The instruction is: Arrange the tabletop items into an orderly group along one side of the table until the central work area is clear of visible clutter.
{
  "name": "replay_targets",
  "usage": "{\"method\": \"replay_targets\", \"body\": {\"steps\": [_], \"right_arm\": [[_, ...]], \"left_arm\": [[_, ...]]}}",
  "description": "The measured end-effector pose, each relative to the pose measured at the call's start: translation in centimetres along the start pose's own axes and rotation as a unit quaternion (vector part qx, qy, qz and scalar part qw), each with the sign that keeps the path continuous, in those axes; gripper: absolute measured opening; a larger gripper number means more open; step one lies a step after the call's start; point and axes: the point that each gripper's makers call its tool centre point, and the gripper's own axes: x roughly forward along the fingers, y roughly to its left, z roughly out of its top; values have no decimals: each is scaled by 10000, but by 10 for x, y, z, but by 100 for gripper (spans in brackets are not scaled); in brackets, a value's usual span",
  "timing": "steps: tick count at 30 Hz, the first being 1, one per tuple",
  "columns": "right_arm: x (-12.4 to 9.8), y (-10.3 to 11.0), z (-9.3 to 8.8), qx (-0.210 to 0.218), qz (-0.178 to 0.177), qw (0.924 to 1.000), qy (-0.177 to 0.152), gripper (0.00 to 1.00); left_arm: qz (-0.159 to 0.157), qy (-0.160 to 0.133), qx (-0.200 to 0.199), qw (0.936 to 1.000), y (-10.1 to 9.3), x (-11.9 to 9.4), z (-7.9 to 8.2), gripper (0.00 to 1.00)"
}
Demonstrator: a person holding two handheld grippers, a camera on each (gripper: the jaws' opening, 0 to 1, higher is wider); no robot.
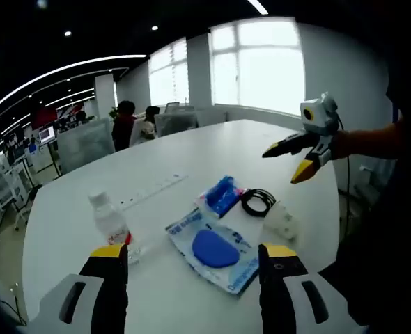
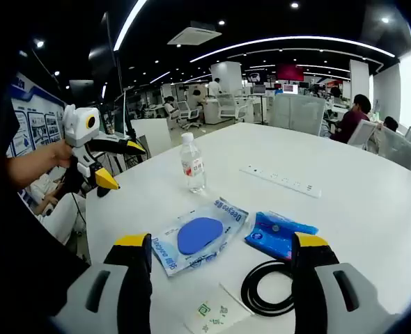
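Note:
On the white table (image 1: 212, 149) a clear water bottle (image 1: 110, 223) stands upright, just beyond my left gripper's (image 1: 195, 259) left jaw. A clear pouch with a blue oval (image 1: 216, 249) lies flat between its open jaws. Behind the pouch are a small blue packet (image 1: 221, 195), a coiled black cable (image 1: 258, 202) and a white packet (image 1: 282, 219). My right gripper (image 1: 289, 163) hovers open above the table's right edge. In the right gripper view, my right gripper (image 2: 221, 261) is open over the pouch (image 2: 198, 235), blue packet (image 2: 278, 233), cable (image 2: 268, 289) and white packet (image 2: 212, 313). The bottle (image 2: 192, 163) stands farther off, and the left gripper (image 2: 122, 165) is open in the air.
A white power strip (image 2: 281, 181) lies along the table's middle, also seen as the strip (image 1: 153, 191) in the left gripper view. People sit at desks and office chairs (image 2: 299, 111) beyond the far edge. The table's far half (image 2: 345, 160) is bare.

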Motion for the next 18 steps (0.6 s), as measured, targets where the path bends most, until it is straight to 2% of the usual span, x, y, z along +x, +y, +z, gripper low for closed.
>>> {"method": "replay_targets", "body": {"steps": [5, 7, 11, 12, 14, 18], "right_arm": [[-11, -5, -8, -124, -22, 9998, 127, 78], [-15, -6, -16, -147, 51, 9995, 292, 78], [-16, 0, -27, -276, 323, 9973, 592, 75], [-16, 4, -33, -347, 514, 9954, 737, 74], [-15, 6, -38, -421, 634, 9931, 897, 73], [-12, 16, -49, -636, 1112, 9844, 1210, 69]], "left_arm": [[85, -71, -135, 9998, -9, -9, 4, 81], [118, -54, -166, 9998, -12, -11, 3, 83], [152, 27, -215, 9997, -19, -14, -1, 86], [149, 31, -222, 9996, -21, -15, -2, 88], [151, -19, -321, 9994, -24, -16, -2, 91], [176, -70, -296, 9994, -30, -19, -2, 93]]}}
